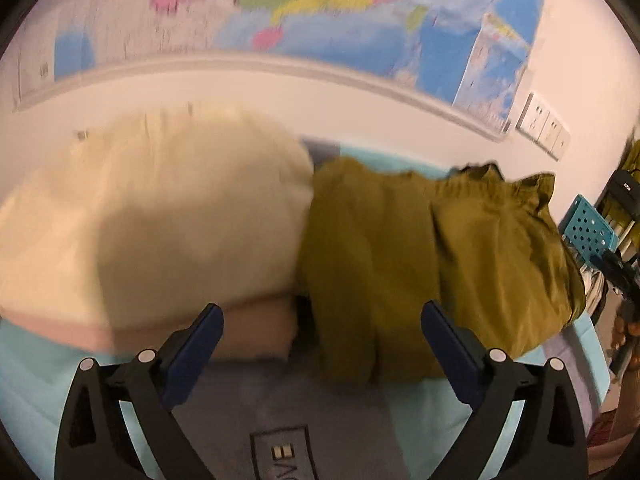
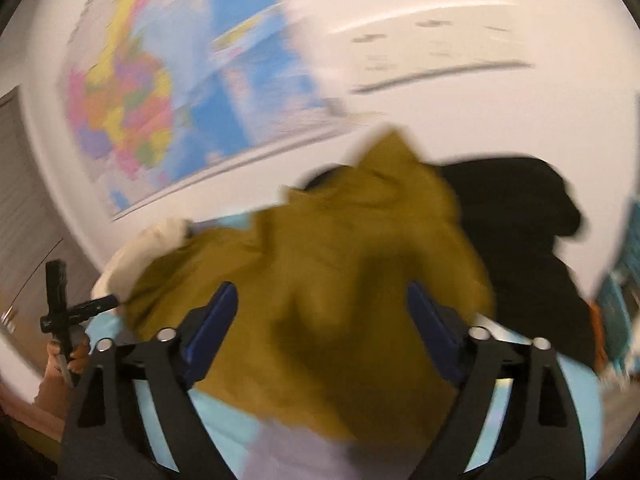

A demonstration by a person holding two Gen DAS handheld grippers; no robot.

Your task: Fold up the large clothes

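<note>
An olive-green garment lies roughly folded on a light blue cover, with its gathered edge towards the wall. My left gripper stands open just short of the garment's near edge, the cloth's left part showing between its blue pads. In the right wrist view the same olive garment looks bunched and blurred. My right gripper hangs open over it with jaws wide, and the pads do not press on the cloth.
A cream cushion-like bundle lies left of the garment over a pinkish layer. A black garment lies behind on the right. A wall map, wall sockets and a teal perforated crate border the area. A hand holds a black tool at left.
</note>
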